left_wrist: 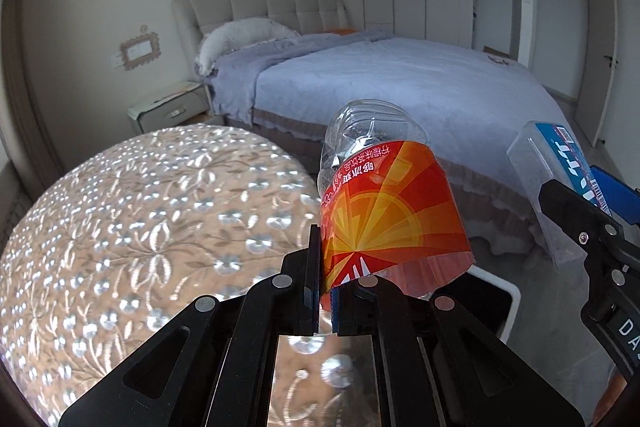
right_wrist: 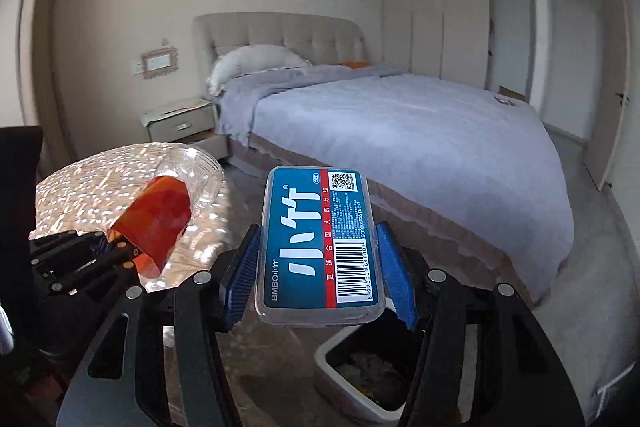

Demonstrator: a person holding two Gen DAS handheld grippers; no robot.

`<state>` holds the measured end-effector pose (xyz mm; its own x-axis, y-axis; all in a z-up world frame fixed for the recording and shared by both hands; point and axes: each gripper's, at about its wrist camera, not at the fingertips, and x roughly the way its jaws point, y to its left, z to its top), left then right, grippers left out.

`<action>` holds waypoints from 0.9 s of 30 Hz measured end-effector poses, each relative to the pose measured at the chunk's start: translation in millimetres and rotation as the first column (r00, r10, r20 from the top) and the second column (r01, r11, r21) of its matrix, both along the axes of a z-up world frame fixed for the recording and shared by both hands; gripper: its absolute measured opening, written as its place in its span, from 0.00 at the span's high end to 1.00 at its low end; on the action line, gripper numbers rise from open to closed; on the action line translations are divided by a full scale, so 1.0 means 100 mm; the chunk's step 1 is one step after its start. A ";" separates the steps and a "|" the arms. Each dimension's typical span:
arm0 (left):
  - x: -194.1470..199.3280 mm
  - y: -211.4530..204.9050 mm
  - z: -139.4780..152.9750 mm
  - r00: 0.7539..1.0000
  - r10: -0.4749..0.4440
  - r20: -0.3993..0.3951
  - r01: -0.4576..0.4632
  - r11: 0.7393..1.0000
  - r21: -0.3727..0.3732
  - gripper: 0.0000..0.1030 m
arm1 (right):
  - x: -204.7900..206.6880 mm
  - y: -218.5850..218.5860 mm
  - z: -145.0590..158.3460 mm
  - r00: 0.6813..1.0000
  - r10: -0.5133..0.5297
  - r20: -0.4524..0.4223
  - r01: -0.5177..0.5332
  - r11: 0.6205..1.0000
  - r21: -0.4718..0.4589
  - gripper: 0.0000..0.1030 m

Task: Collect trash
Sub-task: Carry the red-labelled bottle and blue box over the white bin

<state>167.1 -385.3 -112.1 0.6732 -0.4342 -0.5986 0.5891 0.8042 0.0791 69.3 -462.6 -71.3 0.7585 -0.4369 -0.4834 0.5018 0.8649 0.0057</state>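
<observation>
Orange-labelled clear plastic bottle (left_wrist: 384, 203), pinched near its lower end between the nearly closed fingers of the left gripper (left_wrist: 326, 301), tilts up and away above the right edge of the round desk (left_wrist: 132, 227), whose cloth is embossed with silvery flowers. Beside the bottle, on the side away from the desk, the right gripper (right_wrist: 318, 273) clamps a flat clear case with a blue label (right_wrist: 320, 241) by its two long edges, blue pads spread to the case's width. Below the case, a white-rimmed trash bin (right_wrist: 332, 351) with a dark liner stands on the floor and holds crumpled waste. Beyond the bin, a bed (right_wrist: 400, 131) with a grey-blue cover; past the desk, a nightstand (left_wrist: 168, 107) at the bed's head.
</observation>
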 end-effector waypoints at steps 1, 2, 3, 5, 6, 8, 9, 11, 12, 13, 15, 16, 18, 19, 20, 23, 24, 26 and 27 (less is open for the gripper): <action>-0.01 -0.10 -0.03 1.000 -0.012 -0.006 0.012 1.000 0.008 0.97 | -0.02 -0.06 -0.04 1.000 -0.012 -0.006 0.012 1.000 0.005 0.43; -0.03 -0.19 -0.08 1.000 -0.025 -0.014 0.025 1.000 0.014 0.97 | -0.04 -0.11 -0.08 1.000 -0.022 -0.010 0.023 1.000 0.010 0.43; -0.05 -0.28 -0.12 0.999 -0.038 -0.023 0.038 0.999 0.021 0.97 | -0.09 -0.11 -0.12 0.999 -0.033 -0.014 0.033 0.999 0.013 0.43; -0.09 -0.47 -0.23 0.997 -0.063 -0.042 0.064 0.997 0.040 0.97 | -0.11 -0.22 -0.21 0.998 -0.057 -0.029 0.057 0.998 0.022 0.43; -0.10 -0.54 -0.27 0.996 -0.074 -0.052 0.077 0.996 0.049 0.97 | -0.12 -0.28 -0.24 0.997 -0.065 -0.034 0.066 0.997 0.029 0.43; -0.12 -0.71 -0.39 0.993 -0.096 -0.071 0.101 0.992 0.073 0.97 | -0.21 -0.42 -0.33 0.996 -0.082 -0.046 0.085 0.995 0.047 0.43; -0.14 -0.79 -0.46 0.991 -0.105 -0.079 0.112 0.990 0.086 0.97 | -0.22 -0.49 -0.38 0.994 -0.092 -0.053 0.095 0.994 0.056 0.43; -0.16 -0.93 -0.57 0.988 -0.123 -0.098 0.134 0.985 0.110 0.97 | -0.21 -0.60 -0.44 0.993 -0.104 -0.063 0.109 0.991 0.073 0.43; -0.16 -0.99 -0.62 0.986 -0.128 -0.107 0.141 0.983 0.118 0.97 | -0.21 -0.64 -0.49 0.992 -0.109 -0.070 0.115 0.990 0.080 0.43; -0.16 -1.05 -0.68 0.984 -0.135 -0.118 0.149 0.980 0.128 0.97 | -0.21 -0.70 -0.56 0.990 -0.115 -0.079 0.122 0.989 0.087 0.43; -0.16 -1.17 -0.77 0.980 -0.146 -0.133 0.164 0.977 0.139 0.97 | -0.19 -0.79 -0.63 0.989 -0.120 -0.092 0.129 0.986 0.101 0.43; -0.16 -1.23 -0.82 0.978 -0.152 -0.143 0.173 0.974 0.148 0.97 | -0.18 -0.83 -0.67 0.988 -0.120 -0.100 0.131 0.986 0.108 0.43; -0.16 -1.37 -0.92 0.973 -0.162 -0.166 0.189 0.968 0.163 0.97 | -0.16 -0.94 -0.77 0.985 -0.127 -0.117 0.142 0.982 0.121 0.43; -0.16 -1.44 -0.99 0.970 -0.169 -0.177 0.200 0.964 0.174 0.97 | -0.16 -0.99 -0.81 0.984 -0.130 -0.123 0.145 0.981 0.127 0.43; -0.15 -1.50 -1.05 0.966 -0.175 -0.188 0.210 0.960 0.184 0.97 | -0.17 -1.06 -0.86 0.982 -0.137 -0.131 0.154 0.979 0.132 0.43; -0.14 -1.68 -1.24 0.953 -0.191 -0.236 0.241 0.948 0.206 0.97 | -0.15 -1.19 -0.99 0.975 -0.159 -0.152 0.182 0.972 0.146 0.43; -0.13 -1.74 -1.30 0.948 -0.196 -0.251 0.252 0.944 0.213 0.97 | -0.16 -1.25 -1.04 0.973 -0.165 -0.160 0.189 0.971 0.150 0.43; -0.12 -1.84 -1.44 0.934 -0.206 -0.291 0.276 0.935 0.224 0.97 | -0.16 -1.33 -1.13 0.968 -0.178 -0.179 0.207 0.965 0.161 0.43; -0.12 -1.90 -1.50 0.926 -0.213 -0.311 0.290 0.929 0.229 0.97 | -0.17 -1.38 -1.18 0.965 -0.184 -0.187 0.217 0.962 0.169 0.43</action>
